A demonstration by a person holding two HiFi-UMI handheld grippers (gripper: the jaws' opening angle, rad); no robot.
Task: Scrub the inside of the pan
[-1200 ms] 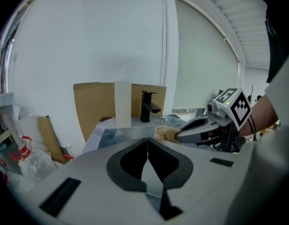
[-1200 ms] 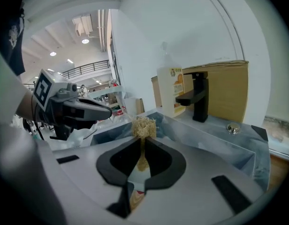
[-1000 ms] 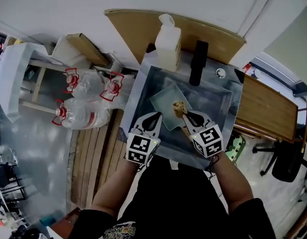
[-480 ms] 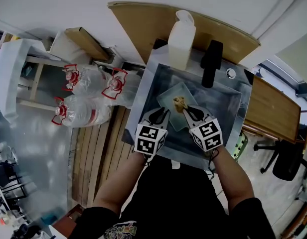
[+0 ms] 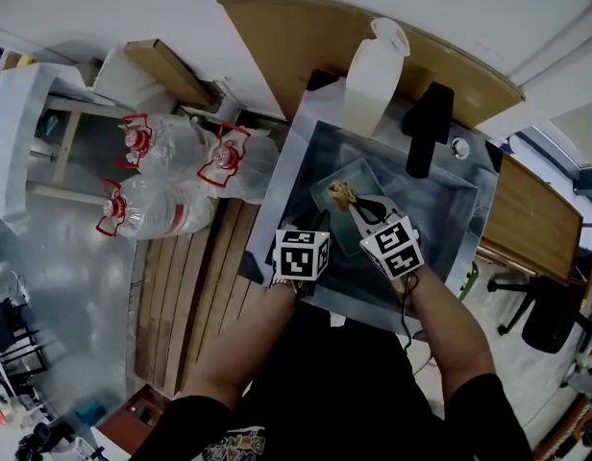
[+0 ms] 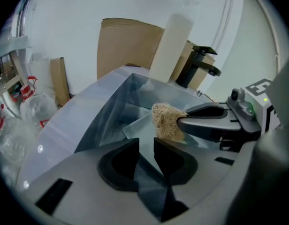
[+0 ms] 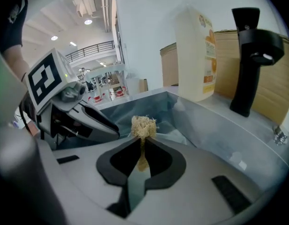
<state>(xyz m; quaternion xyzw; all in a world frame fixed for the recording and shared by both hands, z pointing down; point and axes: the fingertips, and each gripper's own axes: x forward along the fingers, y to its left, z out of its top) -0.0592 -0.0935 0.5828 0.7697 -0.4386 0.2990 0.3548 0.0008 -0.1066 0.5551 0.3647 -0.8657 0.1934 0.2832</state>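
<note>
Right gripper (image 7: 142,143) has its fingers clamped on the tan scrubber (image 7: 143,125), whose tuft sticks out past the tips over the clear pan (image 5: 369,188). Left gripper (image 6: 146,146) has its fingers nearly together on what looks like the pan's near rim, steadying it. The pan lies in the steel sink (image 5: 440,209), near the black faucet (image 5: 426,128) and the soap bottle (image 5: 373,80). Over the last second the scrubber has travelled toward the pan's far left part and the left fingers have narrowed, so scrubbing seems well under way.
</note>
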